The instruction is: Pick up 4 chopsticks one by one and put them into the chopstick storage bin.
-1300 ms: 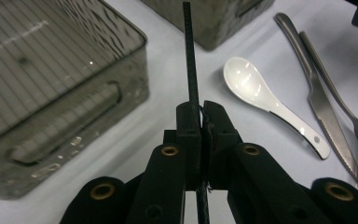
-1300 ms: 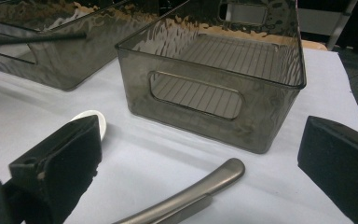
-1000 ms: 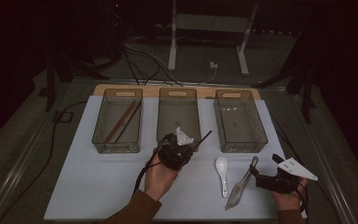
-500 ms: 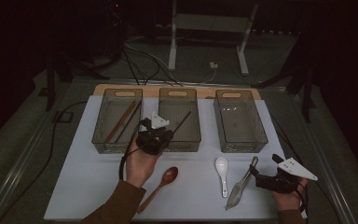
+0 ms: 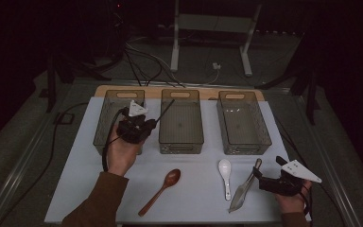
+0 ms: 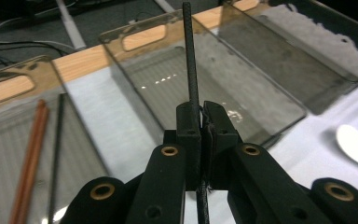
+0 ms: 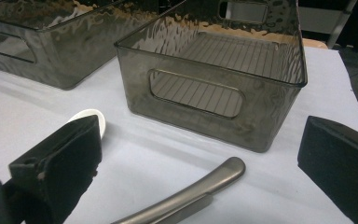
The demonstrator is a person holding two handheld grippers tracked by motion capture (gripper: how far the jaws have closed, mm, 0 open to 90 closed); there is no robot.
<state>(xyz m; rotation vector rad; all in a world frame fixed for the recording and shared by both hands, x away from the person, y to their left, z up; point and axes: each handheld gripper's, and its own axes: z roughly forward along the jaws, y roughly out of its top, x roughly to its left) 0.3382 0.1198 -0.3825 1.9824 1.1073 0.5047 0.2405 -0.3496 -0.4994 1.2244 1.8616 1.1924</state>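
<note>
Pinching a black chopstick [image 6: 192, 70], left gripper [image 5: 142, 124] hovers over left bin [image 5: 105, 125] near mat's far-left corner; right gripper [image 7: 200, 172] jaws spread.

**Pose of the two hand-held grippers above the table.**
The left gripper [image 5: 147, 124], on an extended, sleeved forearm, is raised with its jaws pinched together on a thin black chopstick [image 6: 190, 65]. The right gripper [image 5: 261, 178] rests low near the table edge, jaws spread wide, nothing between them.
</note>
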